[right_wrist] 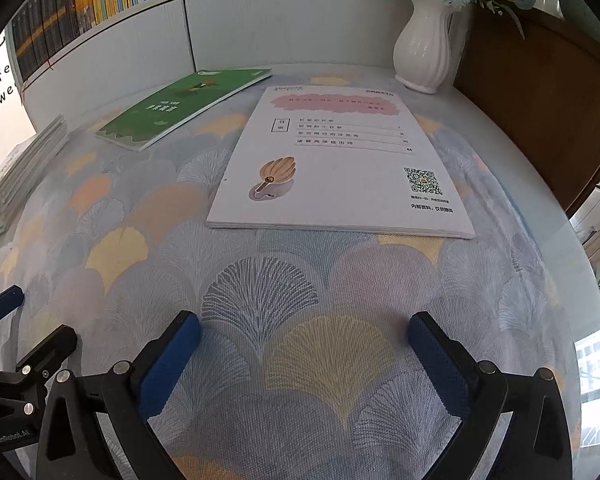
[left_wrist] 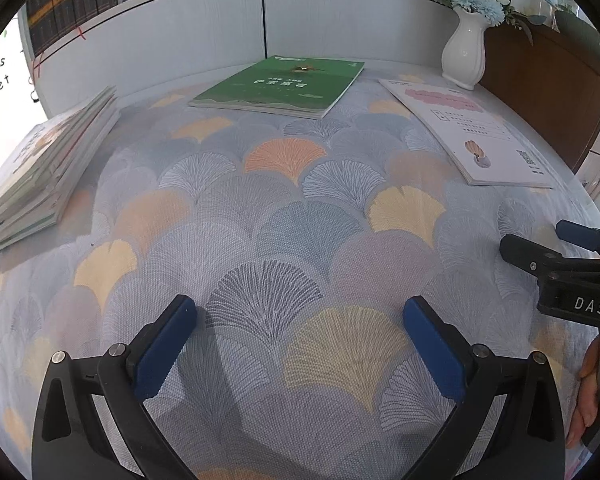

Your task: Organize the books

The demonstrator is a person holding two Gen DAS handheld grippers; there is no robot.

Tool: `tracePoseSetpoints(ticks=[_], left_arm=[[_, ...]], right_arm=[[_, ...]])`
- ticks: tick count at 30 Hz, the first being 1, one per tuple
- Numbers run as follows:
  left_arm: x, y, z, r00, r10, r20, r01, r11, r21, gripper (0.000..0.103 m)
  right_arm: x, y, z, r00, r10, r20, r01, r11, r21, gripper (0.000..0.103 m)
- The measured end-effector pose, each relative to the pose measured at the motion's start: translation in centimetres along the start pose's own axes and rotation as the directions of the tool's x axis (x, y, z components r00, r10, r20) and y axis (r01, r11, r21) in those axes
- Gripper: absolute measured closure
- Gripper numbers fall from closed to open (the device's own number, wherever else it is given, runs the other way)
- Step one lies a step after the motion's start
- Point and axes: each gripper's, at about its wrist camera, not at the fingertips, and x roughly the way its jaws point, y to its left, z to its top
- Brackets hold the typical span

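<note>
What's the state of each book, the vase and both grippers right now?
green book: closed, flat on the tablecloth, lying alone.
white booklet: closed, flat, printed cover up, in front of the right gripper.
book stack: piled flat at the table's left edge.
vase: upright, holding flowers.
left gripper: open, nothing between the jaws.
right gripper: open, nothing between the jaws.

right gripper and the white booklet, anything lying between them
Nothing: in the right wrist view only bare patterned tablecloth separates the open right gripper from the near edge of the white booklet.
</note>
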Motion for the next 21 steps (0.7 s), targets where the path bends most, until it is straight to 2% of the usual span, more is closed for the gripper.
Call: tracePoseSetpoints(ticks=[21], left_arm=[[-0.04, -0.05, -0.01, 1.000, 0.011, 0.002, -0.011, 1.000, 0.009, 0.000]], right_arm=[[0.46, -0.24, 0.49, 1.000, 0.023, -0.001, -0.023, 1.000, -0.002, 0.000]])
